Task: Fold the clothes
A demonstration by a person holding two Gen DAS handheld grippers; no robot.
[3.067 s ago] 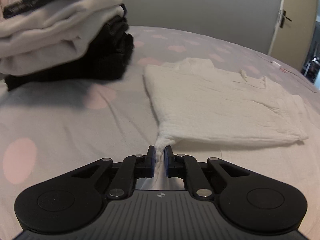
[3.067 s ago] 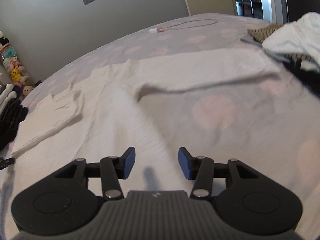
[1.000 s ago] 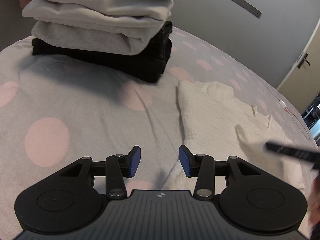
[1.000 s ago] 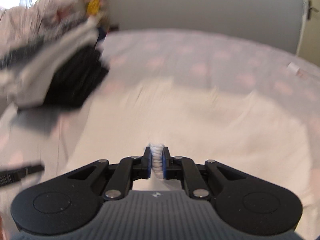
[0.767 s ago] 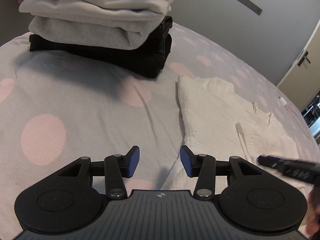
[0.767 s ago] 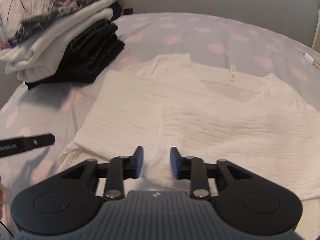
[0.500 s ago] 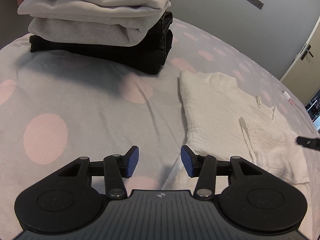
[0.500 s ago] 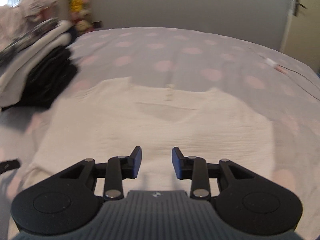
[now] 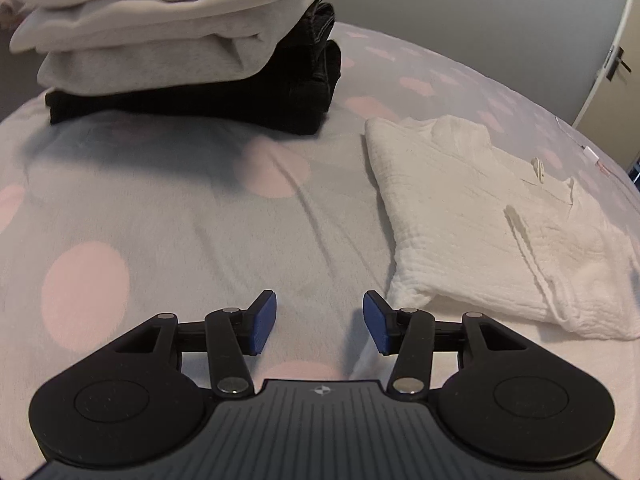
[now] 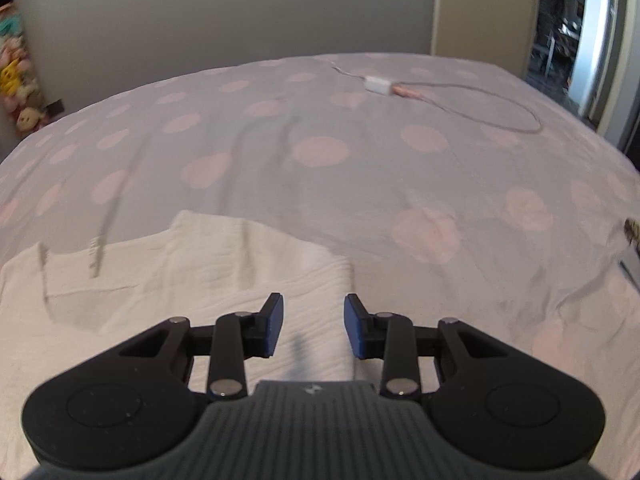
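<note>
L gripper (image 9: 319, 322): jaws wide apart, nothing between the blue pads, just bedsheet (image 9: 168, 216) showing through the gap. It hangs low over the sheet; can't tell if it touches. R-hand pad sits just beside the near corner of the white garment (image 9: 480, 216), not on it.

R gripper (image 10: 313, 325): also spread, a bit narrower than the L, holding nothing. It sits over the garment's right edge (image 10: 224, 280); cloth visible btwn the pads, and the fabric edge runs close under the R-hand pad. View is motion-blurred, so contact w/ cloth can't be told.

Garment: white crinkled top, lying flat on the grey pink-dotted bedsheet, neck away from the L gripper. One side looks already folded in, w/ a seam or hem line running down the middle. Hem corner nearest the L gripper is a bit bunched.

Further out: stack of folded clothes (image 9: 188, 52), pale pieces on black ones, well apart from the garment at far L. A charger and cable (image 10: 400, 90) lie on the far side of the bed.

Step, my read: mid-fold, btwn grasps. One side is in, other side or the crosswise fold not yet done.

Next move prob needs each gripper to close on an edge or corner, pinching all layers, then lift and carry evenly so the fold lands square.
</note>
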